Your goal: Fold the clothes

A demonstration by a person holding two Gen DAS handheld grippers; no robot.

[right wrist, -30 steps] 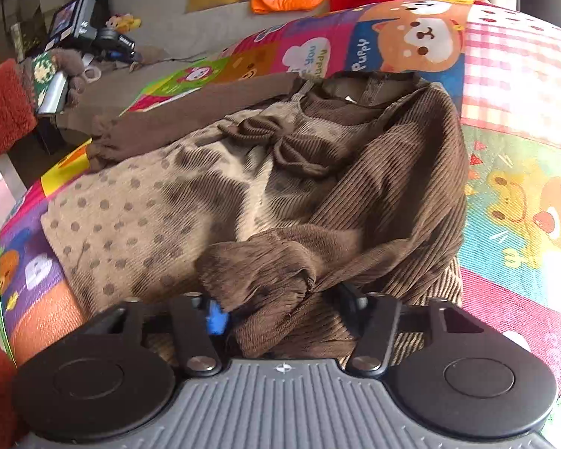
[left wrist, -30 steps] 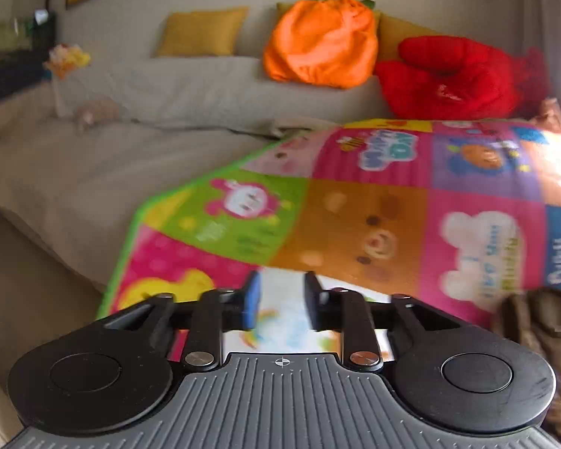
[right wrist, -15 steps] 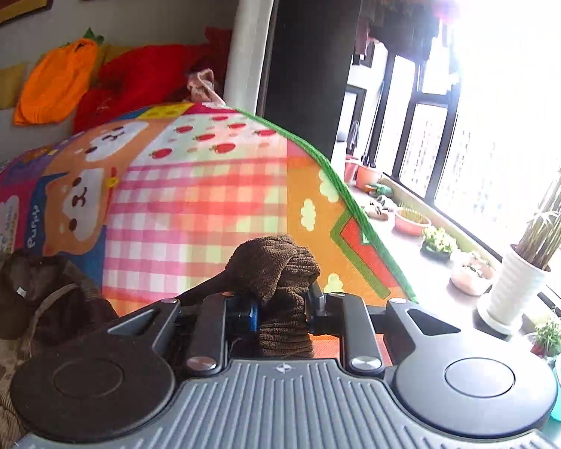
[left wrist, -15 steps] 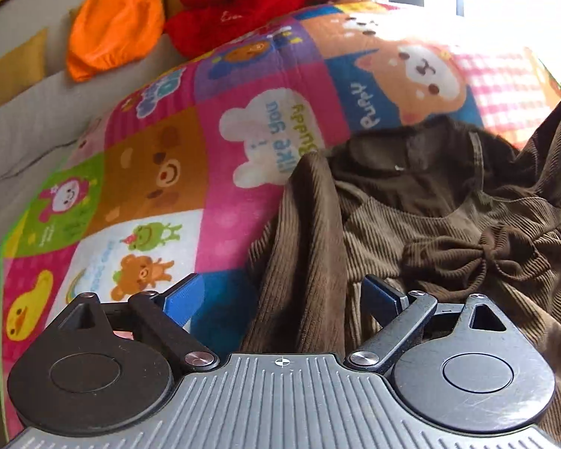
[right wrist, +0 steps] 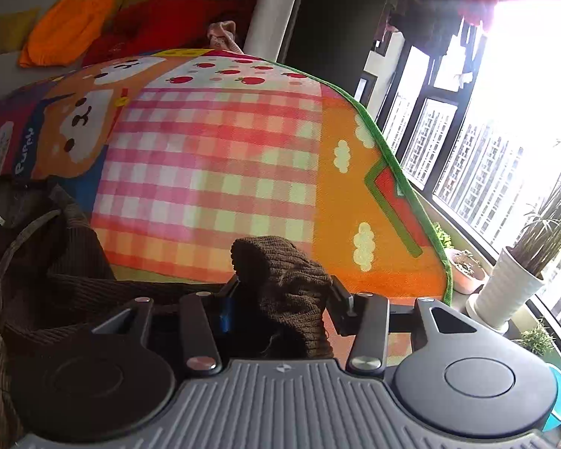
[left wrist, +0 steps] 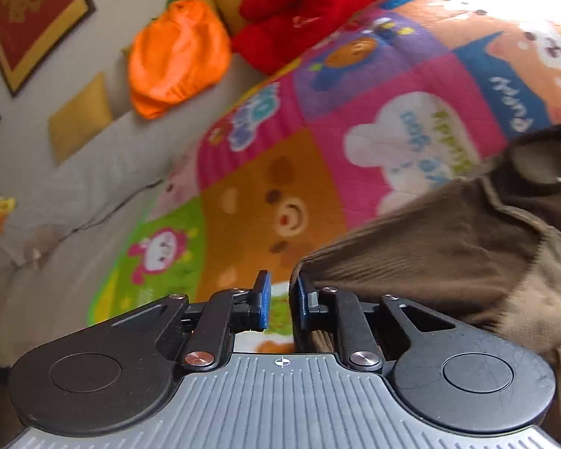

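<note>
Bright sun comes in through the big window (right wrist: 478, 172), and a bed with a colorful blanket (left wrist: 355, 142) fills most of the room.

On that blanket lies a brown dress (left wrist: 467, 247). It is soft, ribbed cloth, dark brown, and it looks wrinkled and bunched, not flat. Its body sits toward the near edge of the blanket, with the neck part pointing at the far edge where the pillows are.

One sleeve end (right wrist: 280, 284) is a thick brown lump stuffed between the fingers of the right gripper (right wrist: 280, 299). Those fingers are squeezed on it and hold it tight. From there the sleeve runs off to the left, back to the rest of the dress, so its long way goes across the bed, side to side.

The left gripper (left wrist: 280, 299) has its blue pads close together with a thin gap, and nothing sits in that gap. The edge of the dress touches the outside of its right finger and spreads away to the right. So I think the left one must slide a little right to catch the cloth. The right one is the only one holding.

An orange pillow (left wrist: 175, 60), a red plush toy (left wrist: 299, 11) and a yellow cushion (left wrist: 78, 116) rest by the wall. A white plant pot (right wrist: 501, 284) stands by the window.
</note>
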